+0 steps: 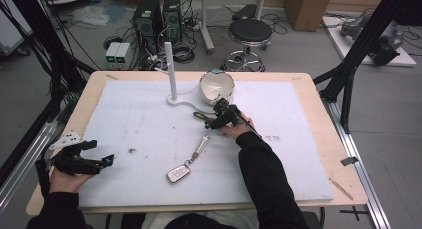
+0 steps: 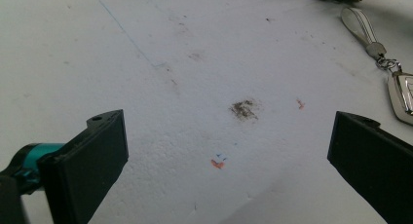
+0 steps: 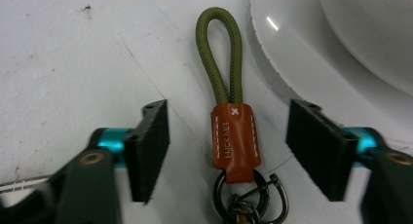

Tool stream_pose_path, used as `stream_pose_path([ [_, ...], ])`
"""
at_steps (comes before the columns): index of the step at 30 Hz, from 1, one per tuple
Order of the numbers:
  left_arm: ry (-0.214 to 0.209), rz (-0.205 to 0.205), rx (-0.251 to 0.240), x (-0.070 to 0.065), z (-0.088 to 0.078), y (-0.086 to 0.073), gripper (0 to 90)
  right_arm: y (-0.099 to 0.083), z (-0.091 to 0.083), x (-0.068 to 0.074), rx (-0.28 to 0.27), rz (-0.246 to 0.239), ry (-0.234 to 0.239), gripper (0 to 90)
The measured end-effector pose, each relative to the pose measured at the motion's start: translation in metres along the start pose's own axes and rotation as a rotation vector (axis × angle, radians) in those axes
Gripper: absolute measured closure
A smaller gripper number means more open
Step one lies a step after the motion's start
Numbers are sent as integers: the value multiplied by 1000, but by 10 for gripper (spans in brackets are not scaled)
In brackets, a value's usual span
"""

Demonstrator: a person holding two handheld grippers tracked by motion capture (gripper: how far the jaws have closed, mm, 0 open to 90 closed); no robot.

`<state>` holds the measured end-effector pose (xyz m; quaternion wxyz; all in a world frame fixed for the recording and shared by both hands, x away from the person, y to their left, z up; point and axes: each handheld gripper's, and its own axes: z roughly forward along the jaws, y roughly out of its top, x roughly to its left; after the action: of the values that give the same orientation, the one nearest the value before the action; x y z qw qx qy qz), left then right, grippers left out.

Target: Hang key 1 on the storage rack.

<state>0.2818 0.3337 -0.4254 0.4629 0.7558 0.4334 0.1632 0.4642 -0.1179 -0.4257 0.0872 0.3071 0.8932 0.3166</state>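
Note:
An olive rope key strap [image 3: 219, 53] with a brown leather tab [image 3: 234, 136] and metal rings lies flat on the white board, just in front of the white bowl [image 3: 341, 48]. My right gripper [image 3: 233, 139] straddles the leather tab, with a gap on each side and neither pad touching it. In the high view the right gripper [image 1: 215, 120] sits over the strap [image 1: 200, 116] near the bowl [image 1: 217, 84]. My left gripper [image 1: 99, 153] rests at the board's left edge, open with nothing between its jaws [image 2: 226, 156].
A silver car key fob on a pale strap [image 1: 179, 173] lies mid-board, also at the right edge of the left gripper view [image 2: 404, 95]. A white upright post on a curved base [image 1: 171, 69] stands behind, left of the bowl. The white foam board [image 1: 139, 119] covers the wooden table.

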Motion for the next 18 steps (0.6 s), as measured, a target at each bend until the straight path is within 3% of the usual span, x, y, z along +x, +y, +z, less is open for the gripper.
stream_pose_path([
  [9,2,-1,-2,0,-1,-1,17,-1,7,-3,28,2,18,571],
  [12,1,-1,0,0,-1,-1,17,-1,7,-2,28,-6,0,666],
  [15,1,-1,1,0,0,-2,17,-1,6,-3,25,-1,13,687],
  [18,1,-1,1,0,-1,-2,17,0,5,-1,30,-24,-3,712],
])
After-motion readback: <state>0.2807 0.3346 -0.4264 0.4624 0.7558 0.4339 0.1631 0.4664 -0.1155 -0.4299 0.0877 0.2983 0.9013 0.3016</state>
